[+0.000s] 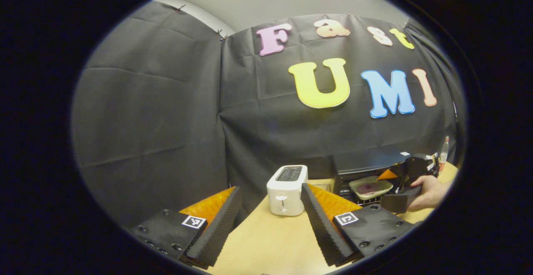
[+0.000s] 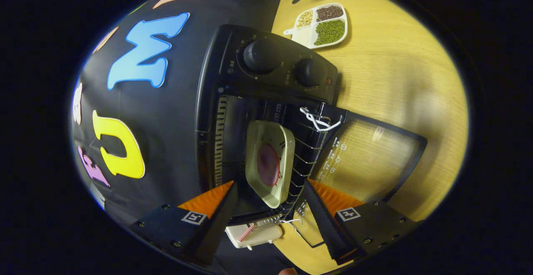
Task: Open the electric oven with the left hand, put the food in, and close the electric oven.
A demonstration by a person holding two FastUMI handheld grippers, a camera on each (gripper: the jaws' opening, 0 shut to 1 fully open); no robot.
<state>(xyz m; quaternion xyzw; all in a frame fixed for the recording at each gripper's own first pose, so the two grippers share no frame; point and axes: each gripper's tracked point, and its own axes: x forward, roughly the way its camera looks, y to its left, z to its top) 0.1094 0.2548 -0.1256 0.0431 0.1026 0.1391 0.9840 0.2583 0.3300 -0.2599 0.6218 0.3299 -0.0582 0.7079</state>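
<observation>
Left gripper view: the left gripper hovers over a pale wooden desk, its jaws spread wide apart and holding nothing. Straight ahead between the jaws stands a white toaster. Beyond the right jaw sits the black electric oven, its door down, with a cream tray of food inside. A hand holds the right gripper at the oven mouth.

Right gripper view, rolled on its side: the right gripper points into the open oven. Its jaws stand apart, gripping nothing. The tray, carrying a round dark red piece of food, rests on the wire rack inside the oven, just ahead of the jaws and between them. The glass oven door lies opened flat on the desk, beyond the right jaw. The control knobs are farther ahead, and past them on the desk lies a white divided dish of beans. The toaster shows low between the jaws
</observation>
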